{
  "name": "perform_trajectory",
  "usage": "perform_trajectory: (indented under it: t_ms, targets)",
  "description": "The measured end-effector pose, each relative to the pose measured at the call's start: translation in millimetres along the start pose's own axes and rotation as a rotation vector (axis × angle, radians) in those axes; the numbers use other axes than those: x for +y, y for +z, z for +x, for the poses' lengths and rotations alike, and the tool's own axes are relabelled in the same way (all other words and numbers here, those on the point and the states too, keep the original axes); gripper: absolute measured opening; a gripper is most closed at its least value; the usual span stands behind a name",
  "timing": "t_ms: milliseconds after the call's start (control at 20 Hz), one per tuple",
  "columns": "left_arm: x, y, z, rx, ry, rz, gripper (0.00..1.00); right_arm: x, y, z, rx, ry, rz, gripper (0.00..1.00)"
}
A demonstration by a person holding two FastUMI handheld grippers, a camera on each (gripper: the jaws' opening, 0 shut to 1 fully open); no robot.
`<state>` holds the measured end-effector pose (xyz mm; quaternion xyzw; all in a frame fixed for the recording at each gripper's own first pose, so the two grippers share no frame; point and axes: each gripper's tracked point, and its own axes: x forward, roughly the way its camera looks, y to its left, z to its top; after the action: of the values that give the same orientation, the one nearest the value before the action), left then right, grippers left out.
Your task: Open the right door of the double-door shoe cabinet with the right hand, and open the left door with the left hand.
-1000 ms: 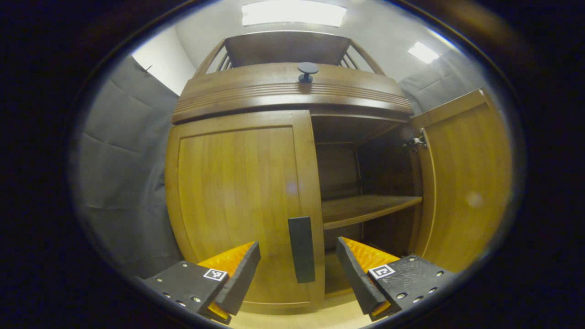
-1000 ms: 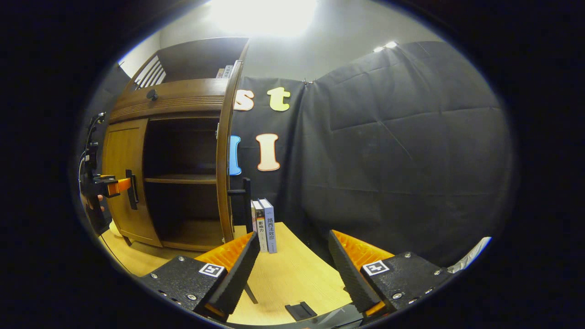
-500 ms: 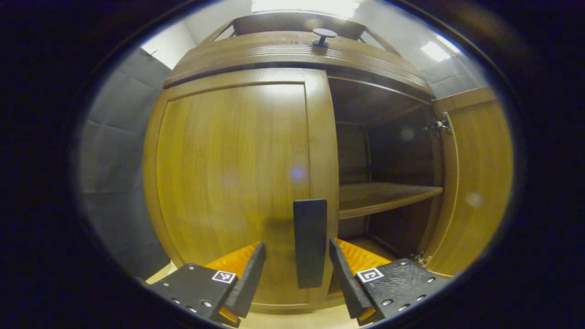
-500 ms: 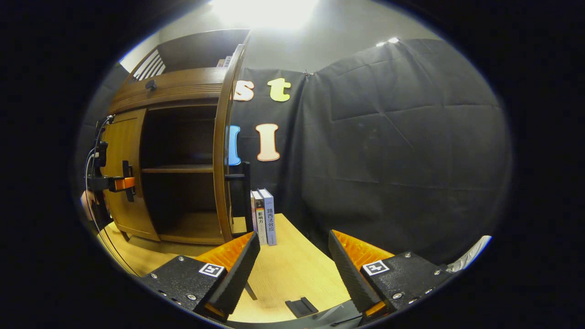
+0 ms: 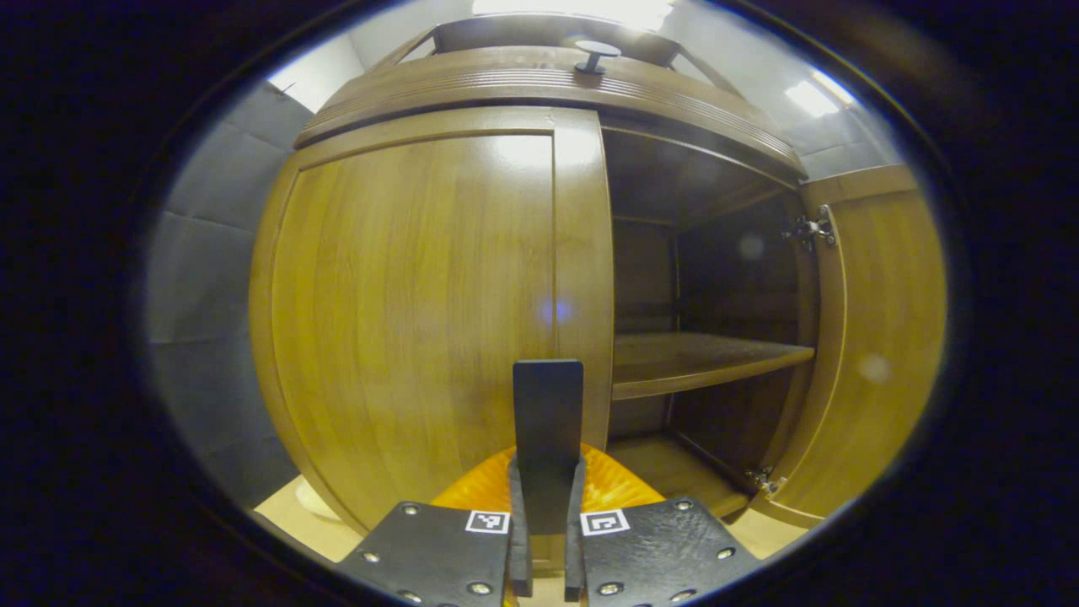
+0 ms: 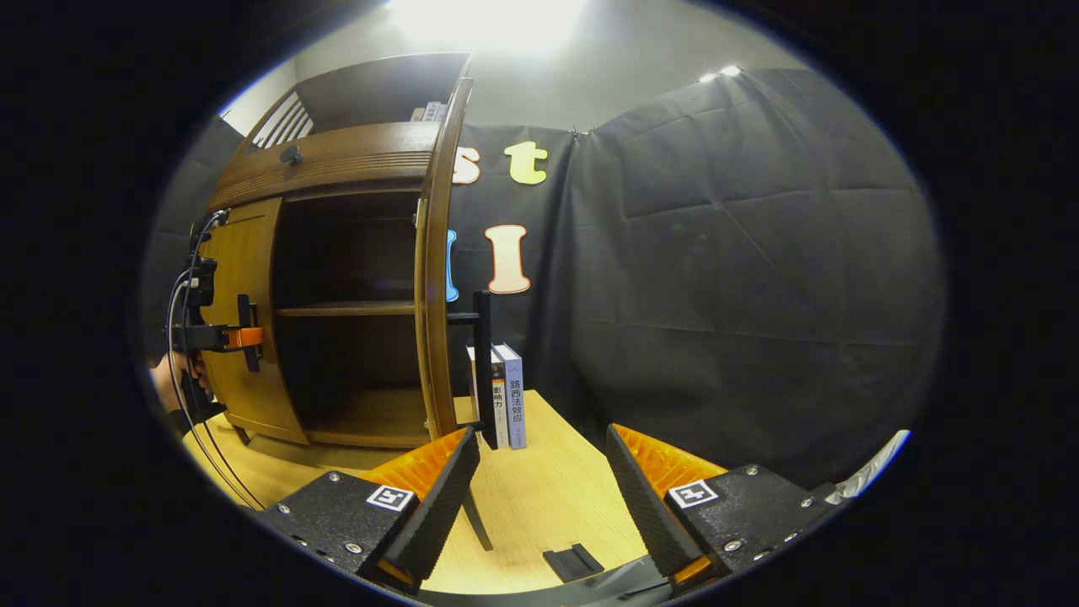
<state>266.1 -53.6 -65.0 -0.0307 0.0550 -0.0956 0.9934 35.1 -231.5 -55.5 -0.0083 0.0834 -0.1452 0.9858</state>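
The shoe cabinet stands on the wooden surface, toward its far left corner as the right gripper view shows it. Its right door is already swung wide, so the inside shelf is visible. The left door is flat against the cabinet front, not yet opened.

The relation that matters now is between the left gripper and the left door handle. This handle is a dark bar with its long axis vertical, and it sits on the inner edge of the left door, next to the open compartment. In the left gripper view it rises straight ahead from between the two fingers, which are closed on its lower part from both sides. The right gripper view shows the same from the side: the left gripper meets the handle across its length, roughly horizontal.

I think the hinges of this door are on its outer, left side, so the pull should go toward the person and then curve to the left.

The right gripper has its fingers spread and holds nothing. It is well apart from the cabinet, above the front part of the surface, with the right door handle and some books ahead of it.
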Motion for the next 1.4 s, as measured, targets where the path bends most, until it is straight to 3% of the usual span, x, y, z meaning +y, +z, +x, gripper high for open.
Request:
perform_trajectory:
  t_ms: [50,100,150,450,650,750,800,900,950,1000,1100,1150,1300,1350,1400]
  targets:
    - [0,2,-2,-0.003,-0.006,-0.003,0.11,2,0,-1,-0.002,0.004,0.003,0.94]
    - [3,7,-7,-0.003,-0.011,-0.006,0.2,4,1,-2,-0.002,0.008,0.005,0.94]
    - [5,13,-10,-0.003,-0.015,-0.006,0.16,6,1,-4,-0.005,0.011,0.009,0.94]
    - [8,30,-28,-0.007,-0.036,-0.016,0.2,22,7,-19,-0.022,0.038,0.002,0.94]
    - [8,29,-51,-0.008,-0.039,-0.012,0.11,42,12,-27,-0.032,0.078,-0.002,0.94]
    - [11,29,-62,-0.001,-0.042,-0.014,0.16,53,13,-32,-0.035,0.094,-0.002,0.94]
    - [13,30,-68,0.0,-0.042,-0.018,0.11,58,13,-34,-0.033,0.102,-0.002,0.94]
    - [22,30,-85,-0.003,-0.036,-0.021,0.11,67,11,-38,-0.027,0.123,-0.001,0.94]
    - [27,31,-93,-0.007,-0.029,-0.022,0.2,72,12,-40,-0.026,0.132,-0.001,0.94]
    - [33,29,-103,-0.009,-0.024,-0.017,0.15,76,14,-43,-0.031,0.141,-0.001,0.94]
    - [43,28,-120,-0.012,-0.019,-0.015,0.2,86,16,-47,-0.04,0.159,-0.005,0.94]
    - [48,28,-126,-0.011,-0.016,-0.021,0.15,90,15,-49,-0.04,0.168,-0.009,0.94]
    - [65,27,-144,-0.019,-0.003,-0.024,0.19,103,15,-54,-0.034,0.191,-0.012,0.92]
    - [70,28,-150,-0.02,0.001,-0.022,0.1,107,15,-56,-0.034,0.202,-0.008,0.92]
    - [76,27,-154,-0.018,0.004,-0.024,0.19,110,17,-59,-0.036,0.211,-0.005,0.94]
